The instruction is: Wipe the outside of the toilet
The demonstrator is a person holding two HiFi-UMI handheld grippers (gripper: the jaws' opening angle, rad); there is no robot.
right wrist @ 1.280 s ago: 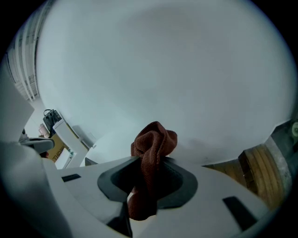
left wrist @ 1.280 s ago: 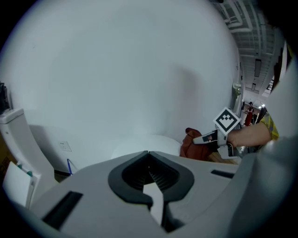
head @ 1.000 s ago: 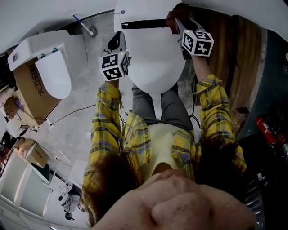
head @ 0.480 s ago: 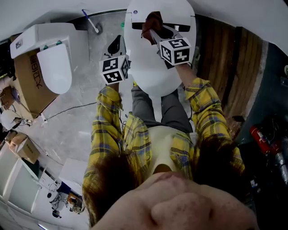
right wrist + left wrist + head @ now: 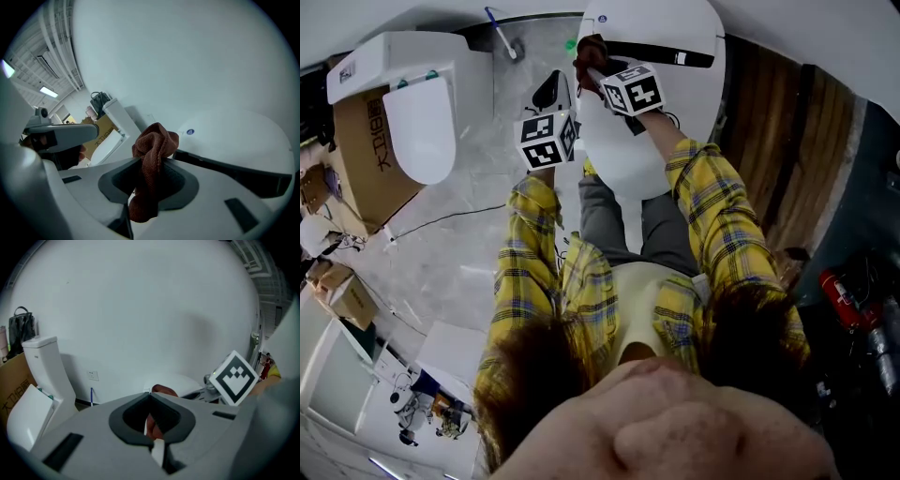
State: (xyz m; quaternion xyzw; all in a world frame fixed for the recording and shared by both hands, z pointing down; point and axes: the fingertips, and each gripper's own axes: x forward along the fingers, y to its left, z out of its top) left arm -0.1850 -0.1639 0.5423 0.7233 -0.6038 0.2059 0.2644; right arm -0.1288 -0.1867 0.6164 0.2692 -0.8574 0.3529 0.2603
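Cloth (image 5: 153, 140) in right gripper (image 5: 148, 163) at toilet's (image 5: 234, 136) left edge.

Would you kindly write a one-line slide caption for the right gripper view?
Right gripper clamps a reddish-brown cloth in front of the white toilet.

White wall (image 5: 140, 310) w/ socket (image 5: 93, 375). Pale marble floor (image 5: 450, 253). Wood slats (image 5: 769, 131) on rt. Spare toilet (image 5: 417, 122) by cardboard box (image 5: 356, 187), left. Red extinguisher (image 5: 842, 286) far rt. Ceiling strip lights (image 5: 47, 91).
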